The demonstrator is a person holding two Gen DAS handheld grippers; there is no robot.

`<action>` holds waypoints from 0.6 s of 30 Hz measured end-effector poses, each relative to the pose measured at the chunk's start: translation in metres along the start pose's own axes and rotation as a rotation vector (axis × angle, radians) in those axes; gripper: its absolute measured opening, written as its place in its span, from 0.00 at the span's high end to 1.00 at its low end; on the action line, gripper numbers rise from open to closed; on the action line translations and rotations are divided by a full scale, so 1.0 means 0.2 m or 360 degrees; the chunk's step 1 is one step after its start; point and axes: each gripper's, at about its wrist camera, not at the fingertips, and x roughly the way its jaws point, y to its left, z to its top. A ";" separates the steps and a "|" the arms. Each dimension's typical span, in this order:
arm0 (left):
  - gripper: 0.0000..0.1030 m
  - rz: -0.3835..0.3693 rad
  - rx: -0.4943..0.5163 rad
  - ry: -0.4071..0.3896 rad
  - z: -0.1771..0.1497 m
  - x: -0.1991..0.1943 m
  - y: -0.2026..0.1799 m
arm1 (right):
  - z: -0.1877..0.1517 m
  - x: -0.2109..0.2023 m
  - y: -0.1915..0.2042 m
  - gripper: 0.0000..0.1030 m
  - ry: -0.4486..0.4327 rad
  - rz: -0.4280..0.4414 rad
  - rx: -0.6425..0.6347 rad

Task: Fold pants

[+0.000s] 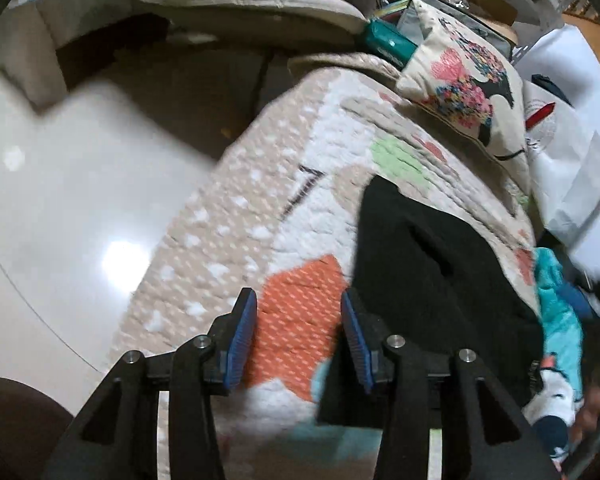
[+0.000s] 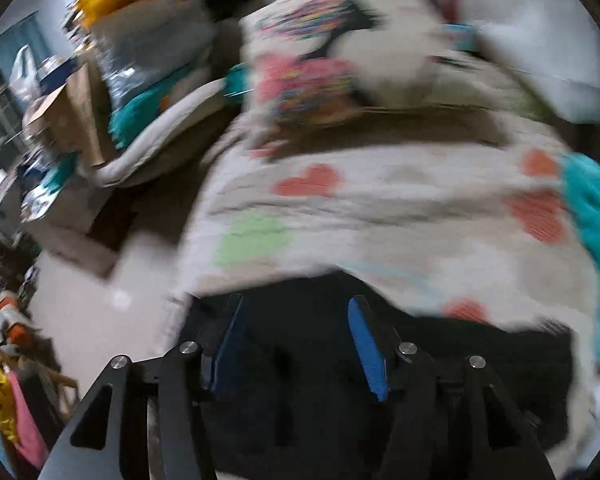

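Black pants [image 1: 432, 252] lie folded flat on the patterned quilt [image 1: 240, 216] — both claws [image 1: 298, 336] [image 2: 296, 344] released, empty.

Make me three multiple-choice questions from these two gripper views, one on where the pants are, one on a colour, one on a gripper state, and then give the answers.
1. Where do the black pants lie?
A. on the patterned quilt
B. on the shiny floor
C. on top of the printed cushion

2. What colour are the pads on the fingers?
A. red
B. blue
C. yellow

3. What is the left gripper doing?
A. clamped on the pants
B. open, nothing between its fingers
C. holding the cushion

Answers: 1 A, dark fabric rests on the quilt. 2 B, both views show blue pads. 3 B, only the quilt's orange patch shows through the gap.
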 end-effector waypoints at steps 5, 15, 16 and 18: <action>0.59 0.0178 0.0072 -0.0058 -0.04 -0.05 -0.01 | -0.25 -0.16 -0.43 0.44 -0.0054 0.0000 0.0417; 0.58 0.0322 0.0281 -0.0164 -0.21 -0.32 -0.21 | -0.50 -0.31 -0.71 0.44 -0.0142 0.0124 0.0820; 0.58 0.0311 0.0302 -0.0172 -0.23 -0.35 -0.24 | -0.52 -0.34 -0.71 0.44 -0.0161 0.0137 0.0825; 0.58 0.0290 0.0350 -0.0193 -0.25 -0.42 -0.31 | -0.55 -0.41 -0.71 0.44 -0.0194 0.0143 0.0821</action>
